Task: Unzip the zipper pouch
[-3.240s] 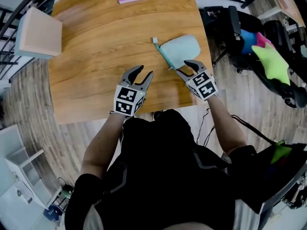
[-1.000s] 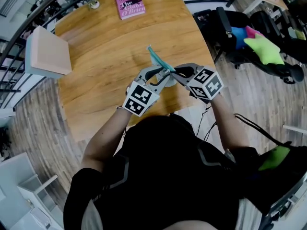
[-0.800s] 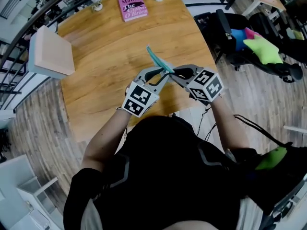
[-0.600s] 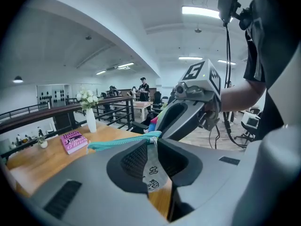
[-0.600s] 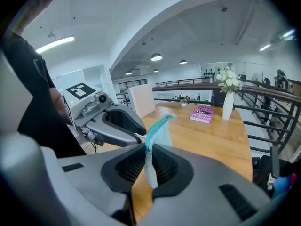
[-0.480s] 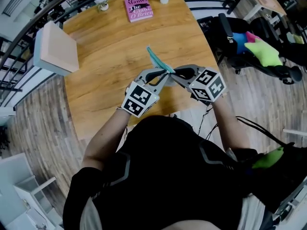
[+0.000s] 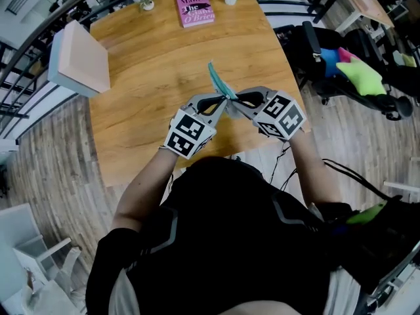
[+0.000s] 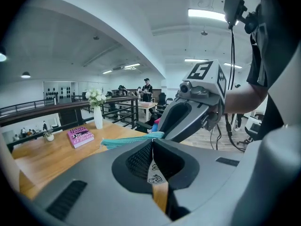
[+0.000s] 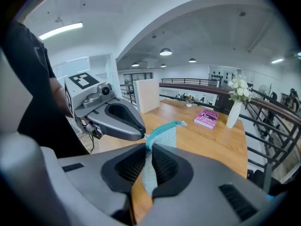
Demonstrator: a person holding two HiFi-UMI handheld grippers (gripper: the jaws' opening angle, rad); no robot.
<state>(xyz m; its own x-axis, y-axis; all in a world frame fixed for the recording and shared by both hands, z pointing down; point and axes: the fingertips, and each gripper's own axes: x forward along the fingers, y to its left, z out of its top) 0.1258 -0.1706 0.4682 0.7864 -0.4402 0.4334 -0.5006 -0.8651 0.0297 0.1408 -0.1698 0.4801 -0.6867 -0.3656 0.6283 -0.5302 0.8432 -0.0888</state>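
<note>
The desk (image 7: 151, 64) is a wooden top with rounded corners. The person stands at its near edge with both tools raised over it.

A block (image 7: 82, 58) with a pink face and a pale side sits at the desk's left edge, well apart from the tools.

The left hand-held gripper (image 7: 222, 105) and the right hand-held gripper (image 7: 232, 104) meet tip to tip, their jaws pointing at each other. Each carries a cube with black-and-white square markers.

- Left hand-held gripper (image 8: 151, 142): jaws pressed together on a thin pale strip at the near end of the pouch (image 8: 131, 140). The strip bears small dark print that is too small to read.
- Right hand-held gripper (image 9: 148, 149): jaws pressed together on the pale mint fabric of the pouch (image 9: 162, 135), just below its teal zipper.

The pouch (image 7: 216, 77) is held up edge-on between the two sets of tips. It extends away from the person over the middle of the desk, zipper edge uppermost.

A pink book (image 7: 195, 8) lies flat near the far edge. On its cover the word "The" can be read; the other lines cannot be made out reliably. A white vase (image 9: 233, 112) with white flowers stands just beside it, at the far edge.
</note>
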